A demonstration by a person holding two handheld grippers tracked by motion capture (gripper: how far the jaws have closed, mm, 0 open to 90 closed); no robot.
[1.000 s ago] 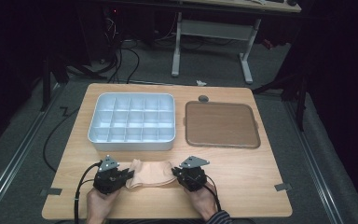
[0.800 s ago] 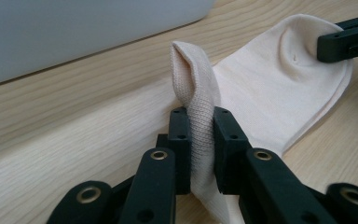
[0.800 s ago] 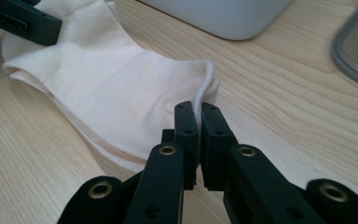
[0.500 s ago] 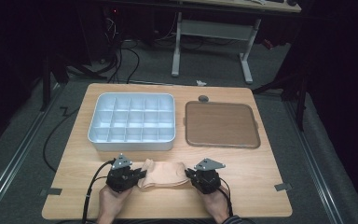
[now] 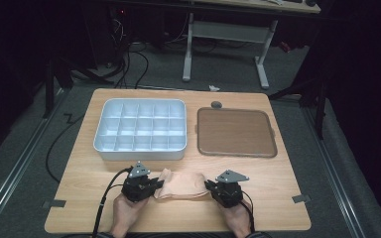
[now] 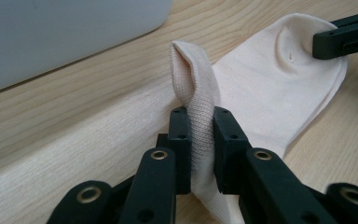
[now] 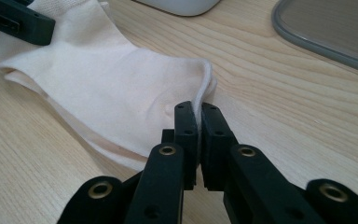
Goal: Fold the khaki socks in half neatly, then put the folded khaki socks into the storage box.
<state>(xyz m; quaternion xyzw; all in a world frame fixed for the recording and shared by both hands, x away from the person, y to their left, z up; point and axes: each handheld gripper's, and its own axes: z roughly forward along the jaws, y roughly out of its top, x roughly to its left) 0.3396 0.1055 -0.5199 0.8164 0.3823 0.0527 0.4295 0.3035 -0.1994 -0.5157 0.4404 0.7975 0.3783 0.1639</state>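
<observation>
A cream sock (image 5: 182, 185) lies flat on the wooden table (image 5: 278, 173) near its front edge, stretched between my two grippers. My left gripper (image 5: 155, 184) is shut on the sock's ribbed left end (image 6: 200, 116), which stands up pinched between the black jaws. On the opposite end (image 7: 121, 98) my right gripper (image 5: 209, 186) is shut, its jaws pressed on a thin fold of fabric. In the left gripper view the sock (image 6: 270, 88) spreads away toward the other gripper's jaw tip (image 6: 345, 35).
A white compartment tray (image 5: 140, 151) with several empty cells stands behind the sock at the left. To its right lies a brown tray (image 5: 235, 132) with a grey rim. A small dark disc (image 5: 216, 104) rests near the far edge.
Both grippers have carried the sock to the right along the front of the table. The grips have not changed.
</observation>
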